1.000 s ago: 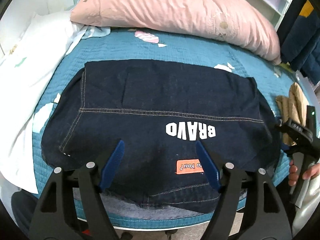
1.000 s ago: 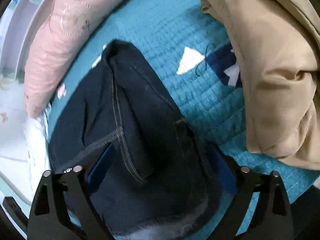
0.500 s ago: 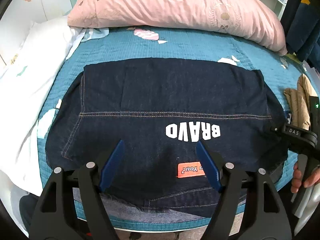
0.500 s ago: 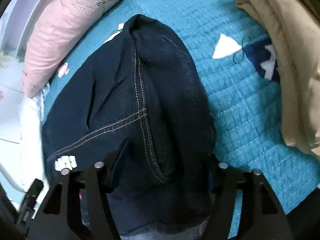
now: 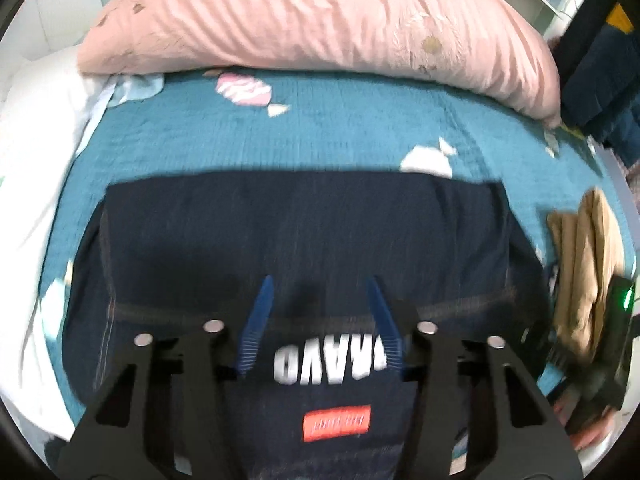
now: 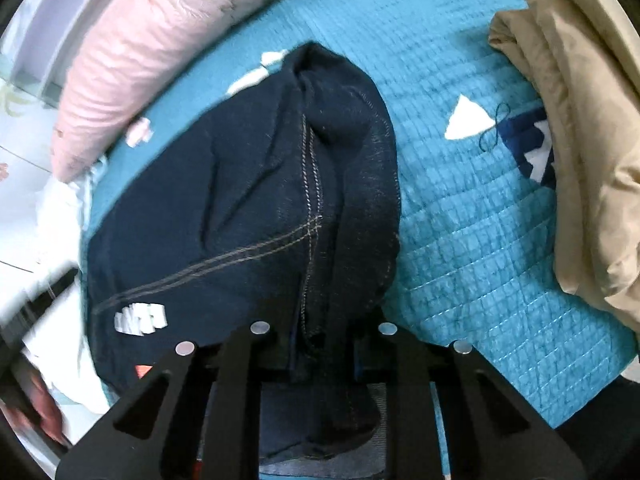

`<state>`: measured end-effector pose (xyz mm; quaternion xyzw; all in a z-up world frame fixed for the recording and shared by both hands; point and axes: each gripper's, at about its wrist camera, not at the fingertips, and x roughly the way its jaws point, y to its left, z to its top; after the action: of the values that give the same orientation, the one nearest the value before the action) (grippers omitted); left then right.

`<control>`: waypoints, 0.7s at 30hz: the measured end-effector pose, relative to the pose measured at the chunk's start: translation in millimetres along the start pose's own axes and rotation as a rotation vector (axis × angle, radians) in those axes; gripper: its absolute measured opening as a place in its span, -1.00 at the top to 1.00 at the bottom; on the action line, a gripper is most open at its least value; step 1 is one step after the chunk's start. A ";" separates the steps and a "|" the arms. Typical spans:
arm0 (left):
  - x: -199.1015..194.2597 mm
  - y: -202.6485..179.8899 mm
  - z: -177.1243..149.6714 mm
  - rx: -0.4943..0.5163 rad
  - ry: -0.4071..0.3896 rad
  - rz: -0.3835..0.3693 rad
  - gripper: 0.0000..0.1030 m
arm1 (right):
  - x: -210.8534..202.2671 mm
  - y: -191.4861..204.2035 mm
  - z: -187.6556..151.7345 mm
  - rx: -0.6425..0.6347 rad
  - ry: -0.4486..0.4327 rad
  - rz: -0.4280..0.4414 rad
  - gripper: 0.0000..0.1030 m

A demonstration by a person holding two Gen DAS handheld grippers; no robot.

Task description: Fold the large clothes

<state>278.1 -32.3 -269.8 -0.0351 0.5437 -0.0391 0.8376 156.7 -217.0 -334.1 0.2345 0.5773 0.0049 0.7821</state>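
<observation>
Now the right gripper (image 6: 320, 344) is closing on the bunched side edge of the denim garment (image 5: 304, 232), which a second ago sat loose between wide jaws, so the next fold looks set. Left gripper (image 5: 320, 320) has slid further over the garment past the BRAVO print (image 5: 330, 362); jaws closing, apparently pinching no cloth, though blur hides contact. Both point steeply down; the garment lies flat, just below the pink pillow (image 5: 320, 24).

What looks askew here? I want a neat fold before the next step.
The dark denim garment lies mostly flat, but its right edge is bunched into a raised ridge where the right gripper is closing on it. The left gripper, also closing, holds no fabric.
</observation>
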 end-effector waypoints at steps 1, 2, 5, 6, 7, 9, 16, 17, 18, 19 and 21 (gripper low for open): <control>3.4 -0.2 11.4 -0.003 -0.005 0.000 0.08 | 1.8 -2.0 0.6 0.010 0.004 0.005 0.66; 8.4 0.5 27.3 -0.012 -0.008 -0.010 0.25 | 3.1 -3.6 1.0 0.019 0.009 0.010 0.66; 26.9 5.0 59.6 -0.053 0.031 -0.044 0.81 | 8.5 -5.3 3.2 0.023 0.032 0.004 0.64; 36.9 7.5 70.5 -0.073 0.049 -0.035 0.84 | 10.0 -5.6 4.1 0.026 0.036 0.004 0.64; 45.6 10.1 78.2 -0.090 0.052 -0.015 0.90 | 11.9 -5.7 5.3 0.033 0.039 0.005 0.64; 62.2 14.3 87.8 -0.107 0.060 0.000 0.93 | 14.9 -3.5 5.8 0.039 0.039 0.003 0.63; 145.5 22.0 83.9 -0.074 0.256 0.022 1.00 | 21.6 -1.1 8.5 0.023 0.042 0.002 0.62; 149.2 21.0 83.4 -0.048 0.254 0.025 1.00 | 22.0 -1.7 8.5 0.020 0.040 0.008 0.61; 148.9 19.5 84.4 -0.026 0.263 0.029 1.00 | 21.4 -3.6 7.6 0.020 0.038 0.014 0.61; 147.5 18.7 85.8 -0.013 0.277 0.031 1.00 | 21.4 -5.1 7.6 0.026 0.037 0.023 0.61; 136.5 17.1 87.1 0.003 0.321 0.044 1.00 | 20.3 -7.1 7.3 0.031 0.043 0.029 0.61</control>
<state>413.6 -28.1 -360.1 -0.0153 0.6711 -0.0268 0.7407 168.2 -220.3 -353.4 0.2545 0.5904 0.0123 0.7658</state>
